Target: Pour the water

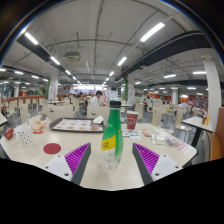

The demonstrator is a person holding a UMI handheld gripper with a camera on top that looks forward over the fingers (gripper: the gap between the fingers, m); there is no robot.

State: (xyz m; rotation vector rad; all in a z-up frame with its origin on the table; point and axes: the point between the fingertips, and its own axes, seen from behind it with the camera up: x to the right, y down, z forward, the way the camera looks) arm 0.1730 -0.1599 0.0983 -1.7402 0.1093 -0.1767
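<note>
A clear plastic bottle (112, 130) with a green cap and a green and yellow label stands upright on the pale round table (60, 165). It sits between my gripper's (112, 150) two fingers, with a gap at either side. The gripper is open, and its purple pads (77, 155) flank the bottle's lower half without touching it. A red cup (131, 121) stands just beyond the bottle, slightly to the right.
A flat tray (77, 125) lies beyond the left finger. A red round coaster (52, 148) and a white patterned cup (25, 134) sit to the left. Small items lie to the right (165, 138). More tables, chairs and a person (93, 104) fill the hall behind.
</note>
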